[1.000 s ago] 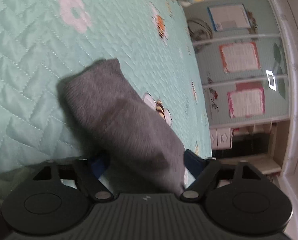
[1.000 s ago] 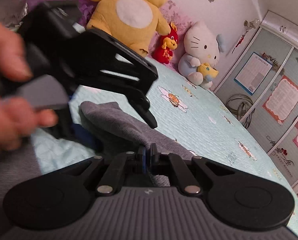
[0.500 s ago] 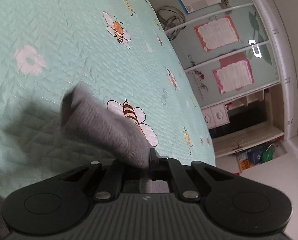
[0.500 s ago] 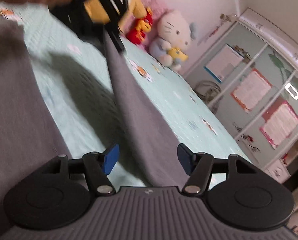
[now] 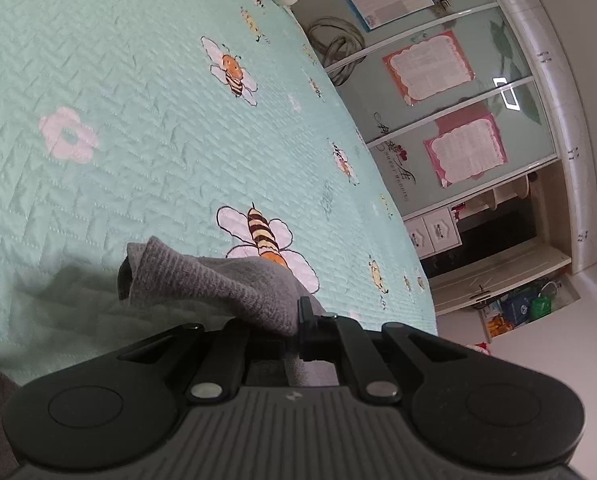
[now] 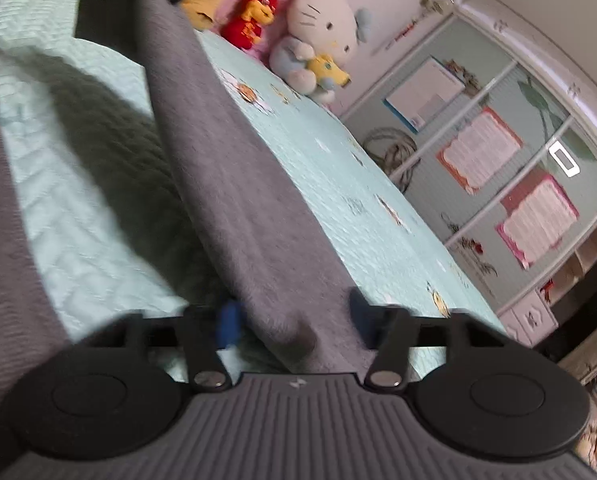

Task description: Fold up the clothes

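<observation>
A grey knit garment [image 5: 218,284] lies bunched over the mint quilted bedspread [image 5: 118,120]. My left gripper [image 5: 298,320] is shut on its ribbed edge, which sticks out to the left. In the right wrist view the same grey garment [image 6: 226,184] stretches as a taut band from the top left down to my right gripper [image 6: 294,320]. That gripper is open, its blue pads either side of the cloth. More grey cloth hangs along the left edge of that view.
Plush toys [image 6: 322,36] sit at the head of the bed by the wall. A wardrobe with glass doors and pink posters [image 5: 458,136] stands past the bed's right edge. The bedspread [image 6: 338,168] stretches on beyond the garment.
My left gripper went from open around the garment to shut on its edge and lifted it. My right gripper opened and let go; the cloth now runs taut between its pads.
</observation>
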A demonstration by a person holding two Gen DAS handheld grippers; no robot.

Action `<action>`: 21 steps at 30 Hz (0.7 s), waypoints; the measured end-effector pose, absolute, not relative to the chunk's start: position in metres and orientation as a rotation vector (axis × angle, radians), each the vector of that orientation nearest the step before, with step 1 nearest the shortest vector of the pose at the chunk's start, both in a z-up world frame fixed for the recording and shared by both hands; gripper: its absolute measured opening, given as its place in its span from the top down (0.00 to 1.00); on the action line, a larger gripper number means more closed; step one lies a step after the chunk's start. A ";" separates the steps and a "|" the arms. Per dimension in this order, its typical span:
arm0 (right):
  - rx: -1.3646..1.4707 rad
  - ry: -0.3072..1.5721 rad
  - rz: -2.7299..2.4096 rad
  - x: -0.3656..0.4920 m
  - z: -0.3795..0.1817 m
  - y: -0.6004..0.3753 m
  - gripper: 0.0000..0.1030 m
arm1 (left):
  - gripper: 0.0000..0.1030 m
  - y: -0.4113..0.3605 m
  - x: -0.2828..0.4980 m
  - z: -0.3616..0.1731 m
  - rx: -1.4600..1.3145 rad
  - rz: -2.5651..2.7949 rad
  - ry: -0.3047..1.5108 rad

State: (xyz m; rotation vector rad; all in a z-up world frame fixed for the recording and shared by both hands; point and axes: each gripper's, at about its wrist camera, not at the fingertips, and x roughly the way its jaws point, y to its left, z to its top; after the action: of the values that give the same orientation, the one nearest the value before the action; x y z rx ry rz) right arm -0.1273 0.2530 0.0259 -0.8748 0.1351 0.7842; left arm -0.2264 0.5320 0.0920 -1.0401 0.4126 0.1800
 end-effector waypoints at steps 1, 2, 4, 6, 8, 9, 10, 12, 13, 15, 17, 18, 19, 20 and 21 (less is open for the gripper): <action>-0.872 0.142 0.776 -0.125 0.028 0.253 0.98 | 0.98 0.534 -0.228 0.095 -1.023 0.168 0.409; -0.869 0.148 0.769 -0.123 0.030 0.253 0.98 | 0.98 0.535 -0.231 0.097 -1.006 0.156 0.405; -0.868 0.154 0.756 -0.121 0.038 0.254 0.98 | 0.98 0.539 -0.235 0.102 -0.971 0.133 0.398; -0.891 0.112 0.755 -0.137 0.067 0.252 0.98 | 0.98 0.542 -0.239 0.107 -0.936 0.109 0.390; -0.898 0.089 0.765 -0.162 0.096 0.247 0.98 | 0.98 0.545 -0.243 0.112 -0.902 0.086 0.383; -0.902 0.081 0.777 -0.177 0.109 0.244 0.98 | 0.98 0.547 -0.245 0.115 -0.884 0.075 0.379; -0.912 0.070 0.796 -0.196 0.119 0.241 0.98 | 0.98 0.546 -0.256 0.121 -0.842 0.053 0.367; -0.918 0.093 0.856 -0.235 0.125 0.235 0.98 | 0.97 0.546 -0.292 0.120 -0.763 0.032 0.379; -0.922 0.119 0.888 -0.253 0.119 0.233 0.98 | 0.96 0.547 -0.308 0.109 -0.765 0.045 0.411; -0.942 0.183 0.941 -0.280 0.092 0.232 0.98 | 0.96 0.551 -0.335 0.075 -0.819 0.097 0.504; -0.962 0.243 0.983 -0.305 0.064 0.231 0.98 | 0.96 0.548 -0.353 0.044 -0.843 0.151 0.587; -0.976 0.266 0.983 -0.311 0.048 0.232 0.98 | 0.95 0.544 -0.360 0.036 -0.844 0.166 0.601; -0.975 0.283 0.977 -0.314 0.038 0.233 0.98 | 0.94 0.540 -0.365 0.031 -0.845 0.176 0.601; -0.955 0.292 0.965 -0.313 0.035 0.232 0.98 | 0.89 0.535 -0.370 0.026 -0.846 0.187 0.600; -0.935 0.300 0.952 -0.313 0.033 0.232 0.98 | 0.85 0.533 -0.374 0.023 -0.854 0.191 0.593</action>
State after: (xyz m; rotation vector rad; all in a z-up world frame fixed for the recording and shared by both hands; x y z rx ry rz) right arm -0.3127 0.2320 0.0327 -0.9346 0.3004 0.9524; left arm -0.3741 0.5332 0.0229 -0.8538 0.5926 0.1910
